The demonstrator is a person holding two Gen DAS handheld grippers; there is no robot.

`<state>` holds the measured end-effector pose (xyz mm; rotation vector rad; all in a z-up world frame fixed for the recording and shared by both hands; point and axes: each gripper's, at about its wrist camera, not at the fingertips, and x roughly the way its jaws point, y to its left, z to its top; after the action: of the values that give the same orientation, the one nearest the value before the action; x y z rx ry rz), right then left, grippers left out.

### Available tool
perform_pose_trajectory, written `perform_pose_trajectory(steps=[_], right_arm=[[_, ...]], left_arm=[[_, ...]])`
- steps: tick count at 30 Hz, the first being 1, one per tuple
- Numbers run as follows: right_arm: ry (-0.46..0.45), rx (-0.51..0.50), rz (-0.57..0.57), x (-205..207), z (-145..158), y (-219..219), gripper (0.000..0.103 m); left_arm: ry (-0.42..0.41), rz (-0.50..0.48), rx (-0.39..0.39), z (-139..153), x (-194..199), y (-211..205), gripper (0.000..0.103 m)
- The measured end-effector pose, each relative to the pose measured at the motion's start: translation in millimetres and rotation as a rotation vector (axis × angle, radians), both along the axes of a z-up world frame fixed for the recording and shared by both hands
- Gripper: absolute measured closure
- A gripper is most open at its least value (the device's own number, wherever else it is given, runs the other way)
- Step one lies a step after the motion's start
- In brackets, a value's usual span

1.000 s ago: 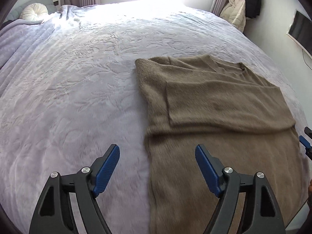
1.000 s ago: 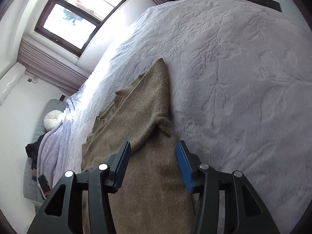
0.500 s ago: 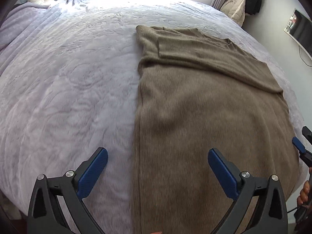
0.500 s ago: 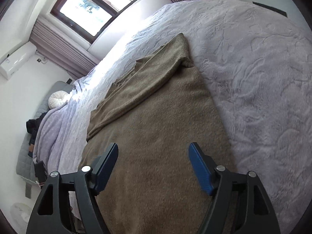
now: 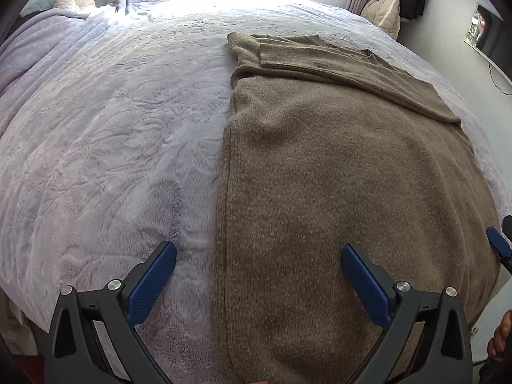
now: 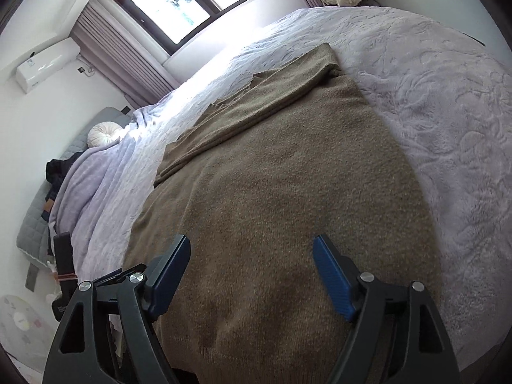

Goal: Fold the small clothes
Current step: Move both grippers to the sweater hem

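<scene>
Brown sweater (image 5: 336, 176) lies flat on the bed (image 5: 112, 128), sleeves folded across its top, left gripper (image 5: 257, 257) spread wide over its side edge, right gripper (image 6: 251, 256) gaping, clamping nothing.

Both the left gripper (image 5: 258, 264) and right gripper (image 6: 251, 257) point steeply downward, jaws spread wide, gripping nothing.

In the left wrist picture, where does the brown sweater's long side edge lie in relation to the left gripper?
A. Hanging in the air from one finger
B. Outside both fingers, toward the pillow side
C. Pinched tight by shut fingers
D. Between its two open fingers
D: the brown sweater lies flat on the bedspread, and its side edge runs between the wide-open fingers of the left gripper, which do not press it.
</scene>
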<state>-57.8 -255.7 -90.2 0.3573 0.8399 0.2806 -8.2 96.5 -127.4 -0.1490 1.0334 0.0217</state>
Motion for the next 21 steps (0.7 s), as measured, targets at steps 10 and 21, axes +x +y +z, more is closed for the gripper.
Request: perform_pose_trajectory(steps=[10, 21], right_arm=[[-0.043, -0.022, -0.006, -19, -9, 2, 0.022], [-0.026, 0.015, -0.002, -20, -7, -4, 0.022]], left_arm=[[-0.033, -0.006, -0.004, -3, -7, 1, 0.000], [-0.072, -0.047, -0.021, 1, -22, 4, 0.000]])
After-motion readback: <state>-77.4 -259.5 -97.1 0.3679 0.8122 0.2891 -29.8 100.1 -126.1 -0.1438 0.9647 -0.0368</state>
